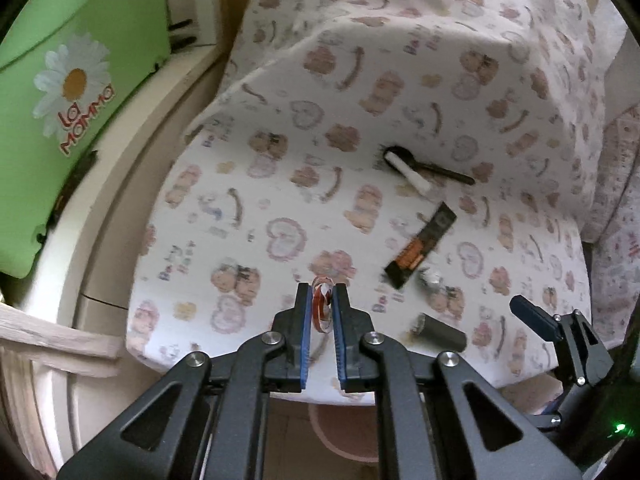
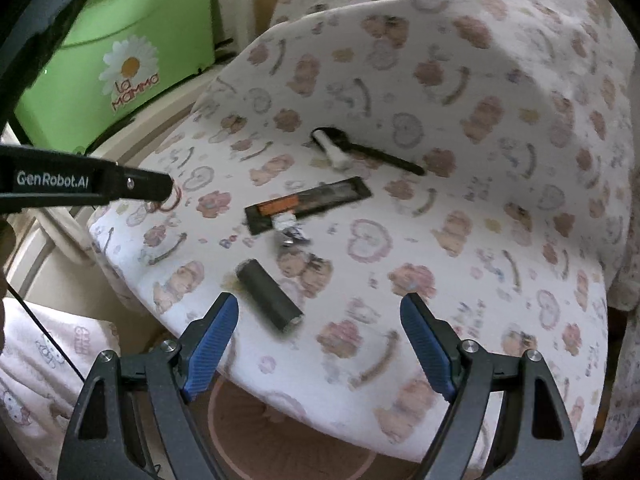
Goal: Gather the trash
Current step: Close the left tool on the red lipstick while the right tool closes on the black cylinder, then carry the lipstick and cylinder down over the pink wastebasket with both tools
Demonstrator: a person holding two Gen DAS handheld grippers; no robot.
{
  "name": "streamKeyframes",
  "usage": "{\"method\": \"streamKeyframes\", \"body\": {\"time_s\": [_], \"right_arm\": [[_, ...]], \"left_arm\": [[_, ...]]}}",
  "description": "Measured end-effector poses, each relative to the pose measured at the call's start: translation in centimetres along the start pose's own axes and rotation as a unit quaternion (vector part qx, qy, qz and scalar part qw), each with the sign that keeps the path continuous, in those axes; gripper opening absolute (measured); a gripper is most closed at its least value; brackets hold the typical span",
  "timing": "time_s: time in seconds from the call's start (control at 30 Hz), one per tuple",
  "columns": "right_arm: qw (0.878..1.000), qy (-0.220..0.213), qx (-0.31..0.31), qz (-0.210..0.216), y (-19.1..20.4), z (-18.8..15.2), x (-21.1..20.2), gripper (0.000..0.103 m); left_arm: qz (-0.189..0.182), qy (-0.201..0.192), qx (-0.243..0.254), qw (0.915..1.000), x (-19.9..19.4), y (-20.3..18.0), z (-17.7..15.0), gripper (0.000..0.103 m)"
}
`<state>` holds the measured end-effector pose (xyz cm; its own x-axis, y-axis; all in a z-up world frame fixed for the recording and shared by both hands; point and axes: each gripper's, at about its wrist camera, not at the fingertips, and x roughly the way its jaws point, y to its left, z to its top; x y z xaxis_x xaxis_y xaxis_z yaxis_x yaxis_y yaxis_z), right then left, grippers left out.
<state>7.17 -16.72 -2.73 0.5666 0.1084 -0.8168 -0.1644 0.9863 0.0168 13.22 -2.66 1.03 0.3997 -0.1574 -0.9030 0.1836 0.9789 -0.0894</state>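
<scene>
1. A patterned cloth (image 1: 400, 92) covers the bench.
2. The green bin (image 2: 132, 40) stands beside its far-left edge.
3. The right claw (image 2: 320, 328) gapes wide near a dark cylinder (image 2: 268, 296).
4. The left claw (image 1: 322, 300) pinches a red-and-white wrapper (image 1: 322, 304).

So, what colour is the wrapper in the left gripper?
Red and white wrapper, clearest in the left wrist view.

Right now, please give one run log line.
left tool: shut on red-white crumpled wrapper | right tool: open | dark cylinder: on cloth
</scene>
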Motion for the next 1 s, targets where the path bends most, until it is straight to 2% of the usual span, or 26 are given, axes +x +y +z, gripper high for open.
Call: {"method": "streamKeyframes", "body": {"time_s": [0.1, 0.17, 0.23, 0.27, 0.33, 0.4, 0.5, 0.67, 0.87, 1.0], "right_arm": [[1.000, 0.004, -0.018, -0.008, 1.0, 0.2, 0.9, 0.083], [1.000, 0.006, -0.026, -0.012, 1.2, 0.2, 1.4, 0.074], [0.999, 0.012, -0.028, -0.009, 1.2, 0.2, 1.8, 0.060], [1.000, 0.012, -0.026, 0.001, 1.2, 0.2, 1.9, 0.057], [1.000, 0.012, -0.019, 0.017, 1.1, 0.2, 1.8, 0.033], [0.999, 0.013, -0.011, 0.036, 0.9, 0.3, 1.7, 0.019], [0.998, 0.013, 0.012, 0.057, 0.1, 0.2, 1.4, 0.016], [0.998, 0.002, 0.022, 0.056, -0.5, -0.1, 0.4, 0.016], [0.998, -0.010, 0.027, 0.059, -1.0, -0.4, -1.2, 0.016], [0.997, -0.016, 0.025, 0.065, -1.3, -0.7, -2.4, 0.016]], "left_arm": [[-0.014, 0.009, -0.019, 0.9997, 0.0, 1.1, 0.0, 0.009], [-0.018, 0.011, -0.019, 0.9996, -0.1, 1.4, 0.0, 0.009], [-0.012, 0.006, -0.016, 0.9998, -0.4, 1.4, 0.0, 0.009], [-0.010, 0.004, -0.013, 0.9999, -0.5, 1.4, 0.0, 0.009], [-0.011, 0.000, -0.012, 0.9999, -0.7, 1.4, 0.0, 0.009], [-0.012, -0.004, -0.018, 0.9998, -0.9, 1.6, 0.0, 0.009], [-0.012, -0.006, -0.023, 0.9996, -0.9, 1.8, 0.0, 0.009], [-0.011, -0.006, -0.023, 0.9997, -0.9, 1.8, 0.0, 0.009], [0.000, -0.041, -0.028, 0.9988, -2.1, 1.7, -0.3, 0.009], [-0.006, -0.043, -0.020, 0.9988, -2.2, 1.4, -0.4, 0.009]]}}
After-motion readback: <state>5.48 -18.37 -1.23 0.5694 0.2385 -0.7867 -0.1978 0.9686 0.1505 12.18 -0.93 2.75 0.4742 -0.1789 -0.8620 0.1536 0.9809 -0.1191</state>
